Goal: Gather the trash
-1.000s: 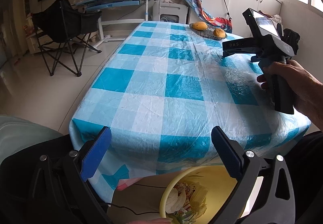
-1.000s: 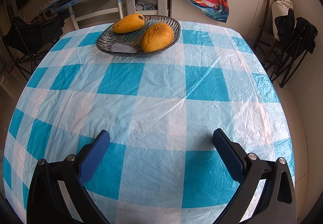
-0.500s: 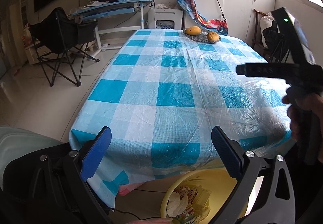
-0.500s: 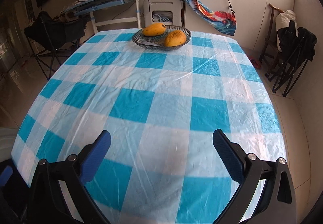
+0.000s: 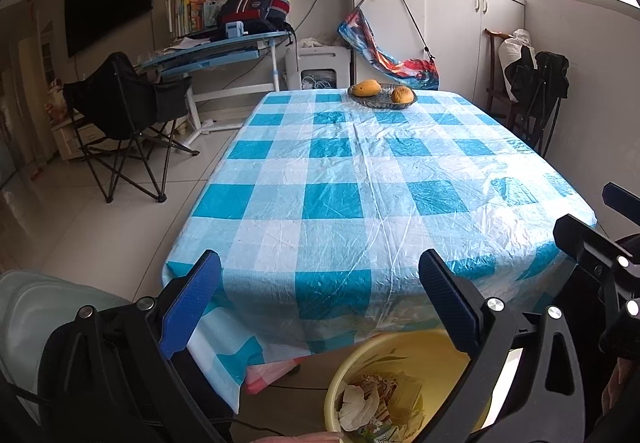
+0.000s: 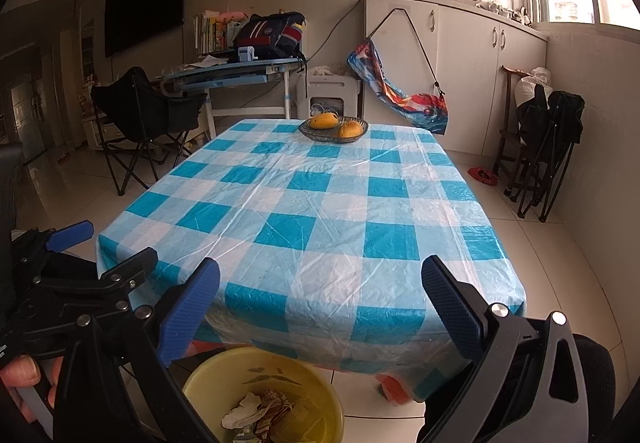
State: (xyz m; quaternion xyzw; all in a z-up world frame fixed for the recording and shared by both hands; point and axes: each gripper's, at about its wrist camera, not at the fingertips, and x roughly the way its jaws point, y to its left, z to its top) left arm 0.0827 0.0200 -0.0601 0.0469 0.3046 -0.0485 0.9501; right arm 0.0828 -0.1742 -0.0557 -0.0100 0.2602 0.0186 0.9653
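A yellow bin [image 5: 404,347] stands on the floor below the table's near edge, with crumpled paper and wrappers [image 5: 360,403] inside. It also shows in the right wrist view [image 6: 224,371], with the trash [image 6: 260,413] in it. My left gripper [image 5: 320,295] is open and empty, held above the bin in front of the table. My right gripper [image 6: 320,299] is open and empty, also off the table's near edge. The right gripper shows at the right edge of the left wrist view [image 5: 592,243]. The left gripper shows at the left edge of the right wrist view [image 6: 72,271].
The table wears a blue-and-white checked plastic cloth [image 5: 380,183]. A glass dish with two mangoes [image 5: 382,93] sits at its far end. A black folding chair [image 5: 124,111] stands left; folded chairs [image 6: 548,139] lean against the right wall. A desk [image 6: 236,73] is behind.
Both grippers have drawn back from over the table to beyond its near edge. The right gripper moved from above the tabletop down to beside the left one. The bin now shows in both views.
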